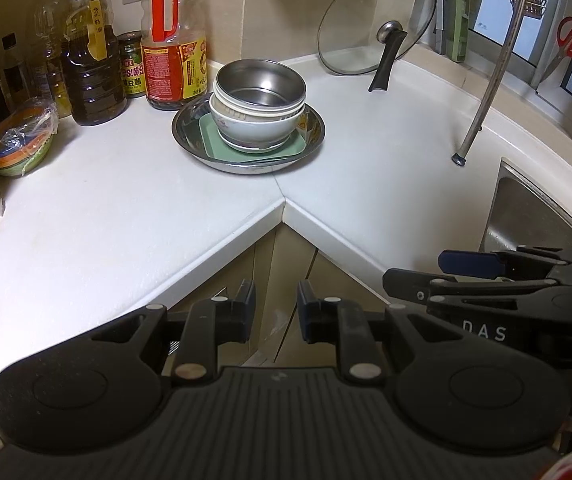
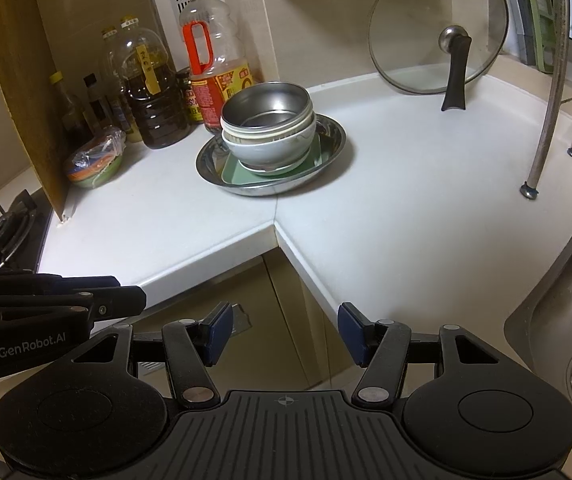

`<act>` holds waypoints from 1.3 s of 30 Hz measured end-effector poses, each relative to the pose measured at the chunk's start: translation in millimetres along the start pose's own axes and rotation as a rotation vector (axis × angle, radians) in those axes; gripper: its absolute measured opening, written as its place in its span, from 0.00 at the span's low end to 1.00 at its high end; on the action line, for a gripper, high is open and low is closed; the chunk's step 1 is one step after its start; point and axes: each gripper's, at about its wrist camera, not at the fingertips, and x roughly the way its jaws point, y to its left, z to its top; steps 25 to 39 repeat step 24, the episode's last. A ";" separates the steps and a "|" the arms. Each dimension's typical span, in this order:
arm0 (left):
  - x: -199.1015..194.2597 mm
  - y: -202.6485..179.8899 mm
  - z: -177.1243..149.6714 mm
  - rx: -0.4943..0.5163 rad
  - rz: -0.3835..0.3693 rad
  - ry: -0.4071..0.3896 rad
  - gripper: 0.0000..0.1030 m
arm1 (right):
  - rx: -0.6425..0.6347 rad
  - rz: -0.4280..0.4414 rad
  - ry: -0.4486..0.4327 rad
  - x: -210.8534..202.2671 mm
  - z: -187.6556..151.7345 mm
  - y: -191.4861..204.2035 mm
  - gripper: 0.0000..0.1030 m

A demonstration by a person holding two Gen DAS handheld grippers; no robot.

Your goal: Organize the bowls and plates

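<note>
A stack of dishes stands at the back of the white corner counter. A steel bowl sits on top, nested in white bowls. Under them lies a green square plate inside a wide steel plate. The right wrist view shows the same steel bowl, white bowls, green plate and steel plate. My left gripper hovers off the counter's front corner, jaws slightly apart and empty. My right gripper is beside it, open wider and empty. Both are far from the stack.
Oil and sauce bottles line the back left wall. Coloured bowls in plastic wrap sit beside a cardboard panel. A glass lid leans at the back right. Rack legs and a steel sink are right, a stove left.
</note>
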 end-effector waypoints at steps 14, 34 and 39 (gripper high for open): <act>7.5 0.2 8.7 -0.005 0.004 0.002 0.18 | -0.010 0.005 0.003 4.4 6.0 -4.3 0.57; 21.8 -4.4 19.4 -0.014 0.023 -0.006 0.20 | -0.018 0.015 0.011 14.8 17.7 -18.5 0.57; 21.8 -4.4 19.4 -0.014 0.023 -0.006 0.20 | -0.018 0.015 0.011 14.8 17.7 -18.5 0.57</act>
